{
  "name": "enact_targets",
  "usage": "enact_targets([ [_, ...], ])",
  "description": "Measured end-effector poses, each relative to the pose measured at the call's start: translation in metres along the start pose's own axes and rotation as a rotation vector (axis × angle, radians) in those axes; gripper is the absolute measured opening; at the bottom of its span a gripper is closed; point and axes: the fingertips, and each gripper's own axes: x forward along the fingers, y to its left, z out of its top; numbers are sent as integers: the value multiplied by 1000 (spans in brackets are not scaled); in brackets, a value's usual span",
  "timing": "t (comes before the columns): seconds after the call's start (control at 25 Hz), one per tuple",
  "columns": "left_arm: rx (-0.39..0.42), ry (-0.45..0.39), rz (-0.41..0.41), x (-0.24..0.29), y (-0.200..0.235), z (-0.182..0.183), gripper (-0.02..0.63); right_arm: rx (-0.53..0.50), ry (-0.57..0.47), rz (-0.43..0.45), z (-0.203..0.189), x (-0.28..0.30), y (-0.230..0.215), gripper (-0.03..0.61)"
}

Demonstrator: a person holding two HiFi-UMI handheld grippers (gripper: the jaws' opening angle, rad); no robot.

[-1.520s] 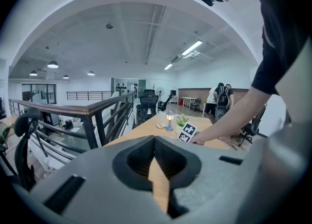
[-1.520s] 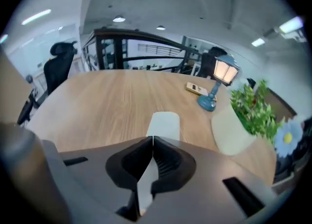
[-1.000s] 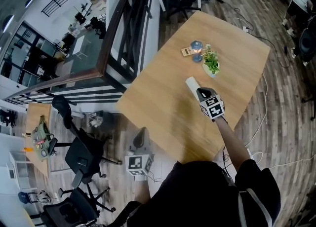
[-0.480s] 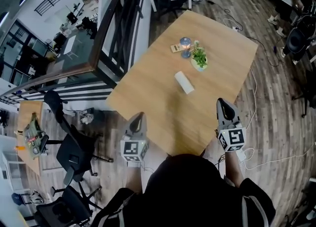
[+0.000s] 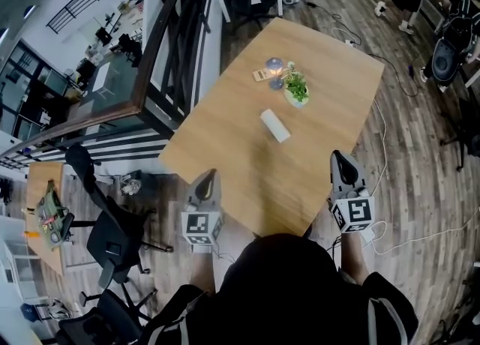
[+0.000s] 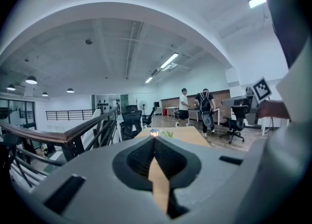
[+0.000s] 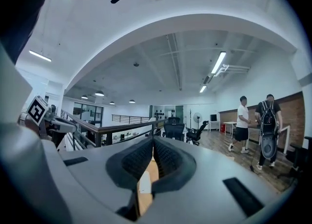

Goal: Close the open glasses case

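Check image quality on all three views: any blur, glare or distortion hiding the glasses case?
Head view: wide-angle bowing at the edges, but the white oblong glasses case on the light wooden table is sharp, with no glare. Left gripper view: heavy fisheye, dark corners, grey fingers soft and filling the lower half. Right gripper view: same fisheye; fingers hide most of the table.

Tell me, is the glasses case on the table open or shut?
Shut, it seems: the glasses case lies as one compact white oblong, no lid raised.
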Motion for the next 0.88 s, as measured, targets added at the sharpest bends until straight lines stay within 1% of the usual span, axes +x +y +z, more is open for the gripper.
enact_targets([
  [0.44, -9, 16, 11, -4, 2, -8, -2, 19, 11, 31, 1, 5, 7, 18],
  [0.88, -16, 19, 10, -1, -1, -11, -2, 16, 17, 70, 2, 12, 13, 18],
])
